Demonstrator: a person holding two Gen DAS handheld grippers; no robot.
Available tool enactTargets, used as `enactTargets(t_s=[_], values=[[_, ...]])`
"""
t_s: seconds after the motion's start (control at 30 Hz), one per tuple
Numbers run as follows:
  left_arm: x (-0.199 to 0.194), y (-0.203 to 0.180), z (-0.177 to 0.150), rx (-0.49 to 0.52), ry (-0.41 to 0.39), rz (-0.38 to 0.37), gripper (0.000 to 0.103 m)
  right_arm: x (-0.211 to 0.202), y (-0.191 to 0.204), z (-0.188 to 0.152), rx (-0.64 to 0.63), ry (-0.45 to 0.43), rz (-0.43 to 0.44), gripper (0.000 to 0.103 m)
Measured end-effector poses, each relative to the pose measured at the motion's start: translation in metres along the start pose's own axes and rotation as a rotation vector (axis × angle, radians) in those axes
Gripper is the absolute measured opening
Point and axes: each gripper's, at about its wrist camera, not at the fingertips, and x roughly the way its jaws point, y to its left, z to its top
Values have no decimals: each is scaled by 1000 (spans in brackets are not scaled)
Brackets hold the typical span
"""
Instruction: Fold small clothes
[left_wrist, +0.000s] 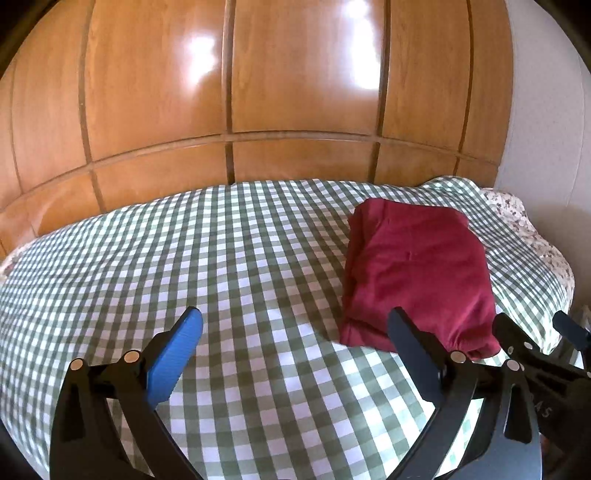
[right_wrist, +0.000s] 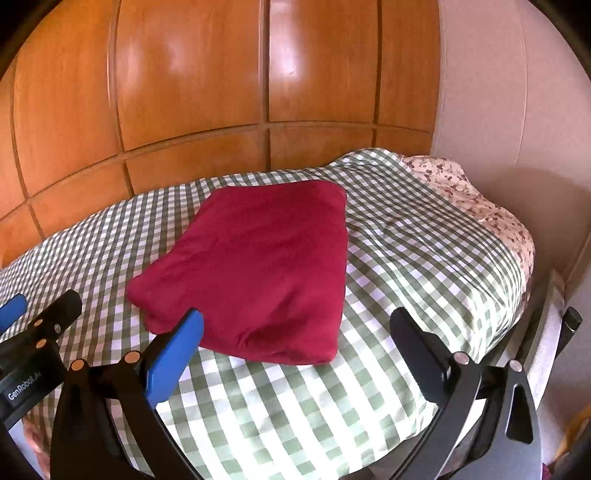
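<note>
A: Fingers first. Left gripper (left_wrist: 295, 334) is spread wide, nothing btwn the blue pad and the black one, just checked cover under the gap. Right gripper (right_wrist: 297, 328) same: wide apart, empty.

B: So neither has hold of the garment?

A: No. The red garment (right_wrist: 258, 266) lies on the bed (right_wrist: 406, 302) on its own, in a compact rectangle w/ rounded, slightly puffy edges. In the right wrist view its near edge sits just past the blue finger; I read that as overlap in the pic, not contact. In the left wrist view it's off to the right, beside the black finger, w/ the other gripper's tip poking in at the far right.

B: Why both hanging back like that?

A: My guess: fold looks done, so fingers are let go and kept clear so they don't drag the cloth open. Both point down at a slant over the near side of the bed.

B: Anything around it?

A: Green-white checked cover (left_wrist: 221, 258) is smooth, flowered pillow (right_wrist: 461, 192) at the far right corner, wooden wardrobe (left_wrist: 295, 92) behind. Nothing near the garment to snag it.
</note>
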Motion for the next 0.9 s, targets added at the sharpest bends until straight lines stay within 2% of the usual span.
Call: enactTargets(t_s=[0.43, 0.9], values=[[-2, -8, -8, 12, 17, -21, 99, 2, -6, -2, 28, 1, -12, 100], [0, -2, -12, -4, 4, 38, 99, 4, 0, -6, 0, 8, -13, 101]])
